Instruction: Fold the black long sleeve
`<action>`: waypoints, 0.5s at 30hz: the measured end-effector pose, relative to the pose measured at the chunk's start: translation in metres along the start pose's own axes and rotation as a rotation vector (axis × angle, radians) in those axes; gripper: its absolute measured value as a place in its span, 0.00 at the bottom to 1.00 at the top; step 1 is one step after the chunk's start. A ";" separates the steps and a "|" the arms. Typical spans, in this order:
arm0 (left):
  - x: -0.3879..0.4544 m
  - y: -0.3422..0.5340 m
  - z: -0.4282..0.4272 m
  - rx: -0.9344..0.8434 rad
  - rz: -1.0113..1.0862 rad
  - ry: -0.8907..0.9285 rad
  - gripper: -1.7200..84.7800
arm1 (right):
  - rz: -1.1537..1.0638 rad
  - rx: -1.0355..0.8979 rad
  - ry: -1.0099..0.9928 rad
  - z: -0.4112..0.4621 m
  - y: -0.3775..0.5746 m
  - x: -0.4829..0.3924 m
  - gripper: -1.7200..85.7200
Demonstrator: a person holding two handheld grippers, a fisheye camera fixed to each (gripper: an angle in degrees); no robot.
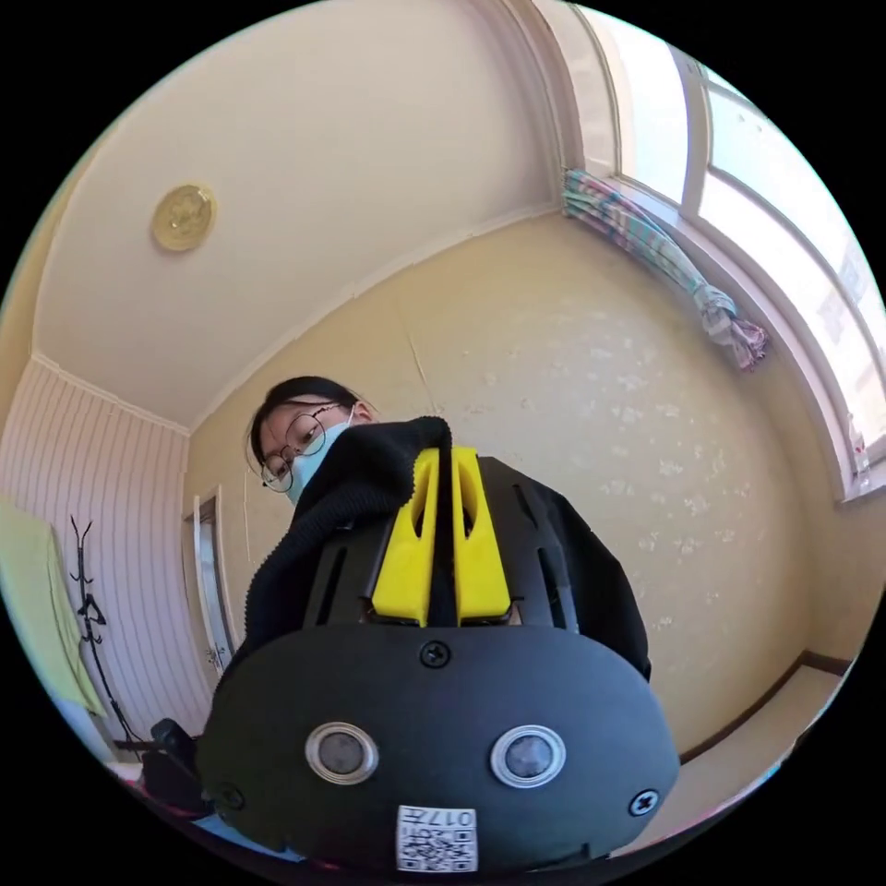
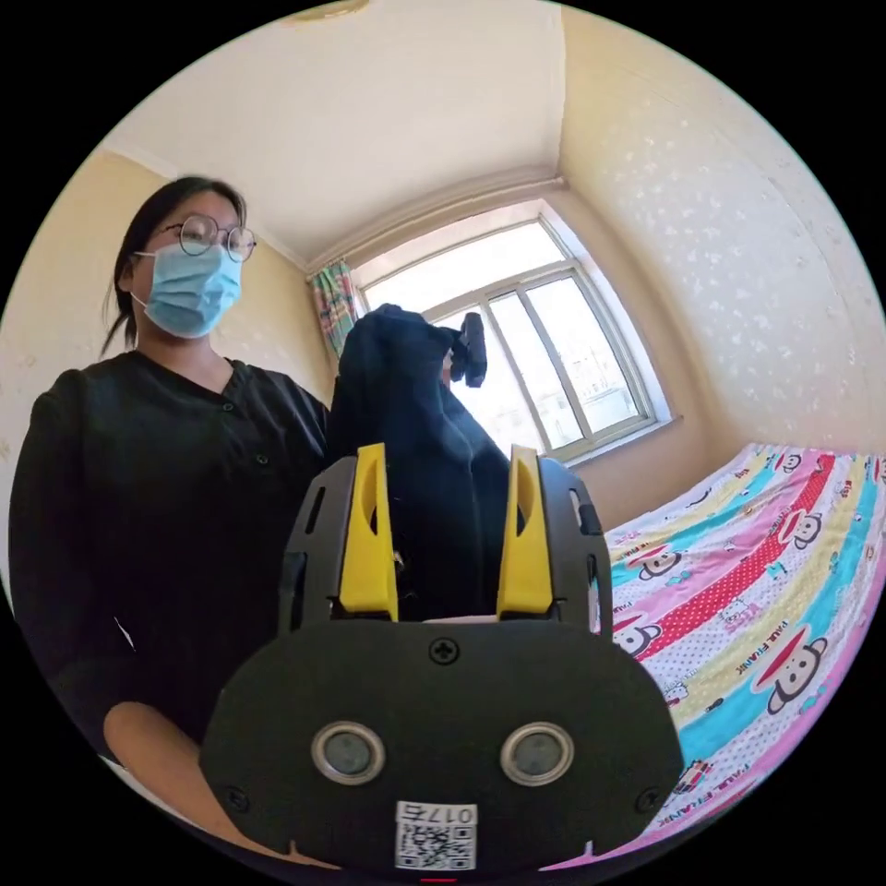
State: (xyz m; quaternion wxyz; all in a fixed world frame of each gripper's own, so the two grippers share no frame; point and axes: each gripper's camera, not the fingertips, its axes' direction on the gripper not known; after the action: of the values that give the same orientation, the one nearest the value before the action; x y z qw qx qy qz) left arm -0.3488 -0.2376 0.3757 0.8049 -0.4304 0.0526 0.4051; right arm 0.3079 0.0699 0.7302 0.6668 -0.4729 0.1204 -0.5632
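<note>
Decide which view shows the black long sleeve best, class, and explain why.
The right gripper view: the black long sleeve hangs in the air beyond the open right gripper. The left gripper view shows a knit edge pinched in the left gripper.

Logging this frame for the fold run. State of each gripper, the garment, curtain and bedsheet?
left gripper: shut on the black long sleeve, jaws nearly together with fabric pinched between.
right gripper: open, jaws wide apart, garment behind the gap.
black long sleeve: lifted off the bed, bunched, hanging down.
curtain: drawn aside, knotted at its end.
window: panes look closed.
cartoon-print bedsheet: spread flat on the bed.
</note>
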 end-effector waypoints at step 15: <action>0.012 0.002 0.001 -0.108 -0.438 -0.957 0.02 | -0.178 0.024 0.873 0.025 -0.047 -0.102 0.07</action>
State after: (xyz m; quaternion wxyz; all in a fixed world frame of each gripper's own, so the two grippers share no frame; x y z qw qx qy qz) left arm -0.3424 -0.2289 0.3703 0.7813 -0.2392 -0.4328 0.3809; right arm 0.2608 0.1738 0.7413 0.5078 -0.1915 0.3428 -0.7668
